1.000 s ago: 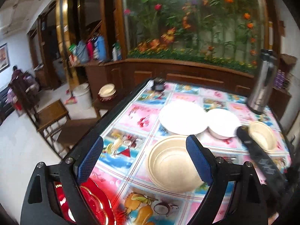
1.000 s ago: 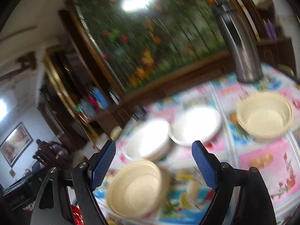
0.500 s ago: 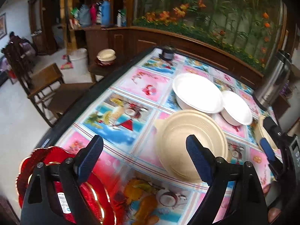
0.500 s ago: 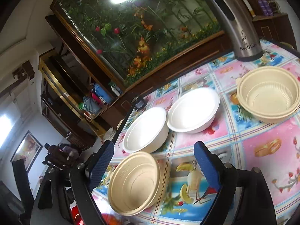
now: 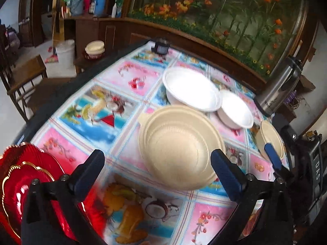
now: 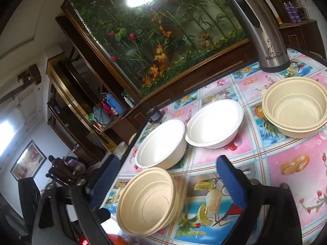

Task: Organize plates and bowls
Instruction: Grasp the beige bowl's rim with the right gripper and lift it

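near beige bowl (image 5: 179, 147) sits dead ahead between the left gripper (image 5: 157, 170) jaws, still opening wide, nothing gripped

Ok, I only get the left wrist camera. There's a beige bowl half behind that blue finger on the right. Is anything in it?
Observer: No. The right wrist view shows the whole far beige bowl, and it is empty, with a ribbed wall.
Operator: And the big beige one close to me, is that just one bowl?
Observer: Probably not. From the side, the near beige bowl shows several rims nested together, so it looks like a stack.
Operator: Is the right gripper holding something?
Observer: No. The right gripper has its jaws opening, and they grip nothing.
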A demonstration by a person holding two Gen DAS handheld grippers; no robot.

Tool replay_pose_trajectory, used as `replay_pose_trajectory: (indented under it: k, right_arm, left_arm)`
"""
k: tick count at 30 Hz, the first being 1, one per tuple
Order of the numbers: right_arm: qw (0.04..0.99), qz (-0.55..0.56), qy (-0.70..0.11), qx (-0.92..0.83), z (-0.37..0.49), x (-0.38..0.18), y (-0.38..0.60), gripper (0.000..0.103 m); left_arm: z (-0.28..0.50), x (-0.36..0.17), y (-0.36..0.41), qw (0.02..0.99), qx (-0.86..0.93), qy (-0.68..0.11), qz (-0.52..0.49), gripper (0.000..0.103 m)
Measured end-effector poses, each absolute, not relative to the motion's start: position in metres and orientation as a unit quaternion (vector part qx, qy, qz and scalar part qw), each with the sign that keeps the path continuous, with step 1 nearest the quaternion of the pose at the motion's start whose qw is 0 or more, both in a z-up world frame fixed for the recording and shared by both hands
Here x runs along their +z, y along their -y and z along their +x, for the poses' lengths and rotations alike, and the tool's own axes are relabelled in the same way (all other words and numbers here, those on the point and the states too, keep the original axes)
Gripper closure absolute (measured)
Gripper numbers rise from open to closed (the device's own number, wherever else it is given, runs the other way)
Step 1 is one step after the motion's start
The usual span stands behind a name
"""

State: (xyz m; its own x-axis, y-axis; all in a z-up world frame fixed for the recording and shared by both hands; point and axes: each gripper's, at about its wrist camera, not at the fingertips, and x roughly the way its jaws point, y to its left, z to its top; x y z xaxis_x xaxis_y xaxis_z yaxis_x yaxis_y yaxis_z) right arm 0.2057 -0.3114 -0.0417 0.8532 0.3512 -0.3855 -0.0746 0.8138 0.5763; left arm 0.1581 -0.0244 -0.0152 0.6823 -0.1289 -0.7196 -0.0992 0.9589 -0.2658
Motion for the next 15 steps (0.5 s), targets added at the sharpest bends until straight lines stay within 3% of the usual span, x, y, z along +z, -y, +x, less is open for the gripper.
replay_pose_trajectory:
  k: [7, 11, 15]
  right_arm:
    - [0.915, 0.297, -0.246, 0.12, 0.206, -0.041, 0.314, 0.001]
    - [0.915, 0.293, -0.252, 0.116, 0.206, -0.04, 0.314, 0.001]
    - [0.916, 0.283, -0.261, 0.111, 0.206, -0.039, 0.312, 0.001]
  left_arm:
    - [0.162, -0.012, 0.019, 0.898, -0.049, -0.403, -0.169, 0.0]
    - [0.169, -0.016, 0.044, 0.868, -0.096, -0.479, -0.091, 0.0]
    - [0.159, -0.006, 0.054, 0.882, -0.049, -0.468, -0.031, 0.0]
